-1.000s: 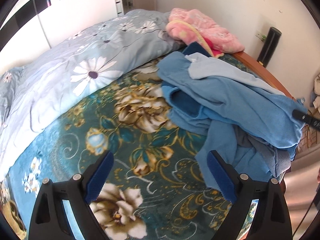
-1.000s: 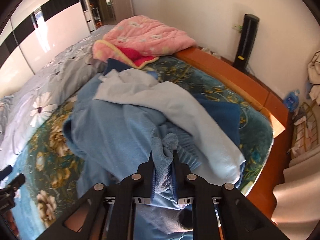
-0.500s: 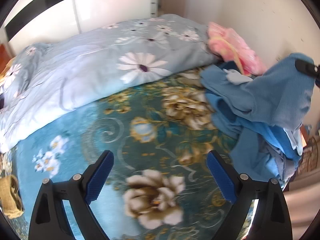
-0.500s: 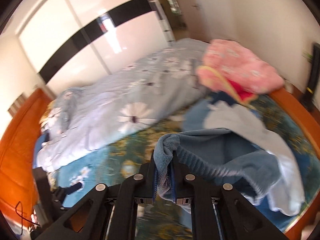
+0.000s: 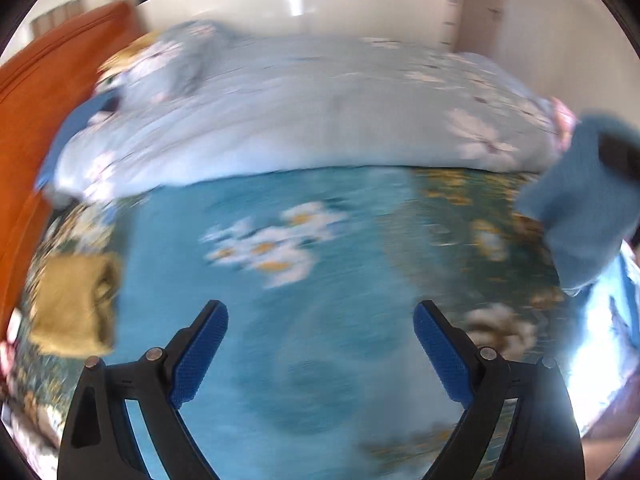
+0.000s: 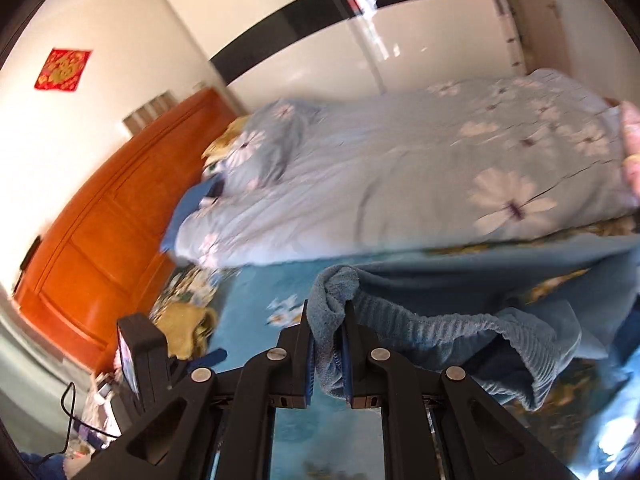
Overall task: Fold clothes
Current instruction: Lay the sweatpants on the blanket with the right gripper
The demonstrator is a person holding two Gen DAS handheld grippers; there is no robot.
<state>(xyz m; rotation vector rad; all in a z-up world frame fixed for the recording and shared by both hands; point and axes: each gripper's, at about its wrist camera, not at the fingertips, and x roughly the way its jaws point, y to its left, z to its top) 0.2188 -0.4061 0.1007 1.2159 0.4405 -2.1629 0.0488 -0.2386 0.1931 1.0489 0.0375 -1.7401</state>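
Note:
My right gripper (image 6: pixel 328 354) is shut on a bunched edge of a blue knit garment (image 6: pixel 460 320), which trails to the right above the teal floral bedspread (image 6: pixel 256 300). In the blurred left wrist view the same blue garment (image 5: pixel 580 208) hangs at the right edge, with the right gripper's dark tip showing at its top. My left gripper (image 5: pixel 320 348) is open with nothing between its blue pads (image 5: pixel 200 352); it hovers over the teal bedspread (image 5: pixel 320 380). A folded mustard-yellow garment (image 5: pixel 76 304) lies on the bed to its left, and appears as the yellow garment (image 6: pixel 184 328) beyond the left gripper's body (image 6: pixel 140 352).
A pale blue daisy-print duvet (image 6: pixel 420 184) is heaped across the far half of the bed. An orange wooden headboard (image 6: pixel 100 232) stands at the left. White wardrobe doors (image 6: pixel 400 44) line the far wall. Cables and clutter (image 6: pixel 88 420) lie by the bedside at lower left.
Both grippers swung left, from the clothes pile at the foot toward the headboard side. The right one carried the blue garment up off the pile. The yellow garment came into view.

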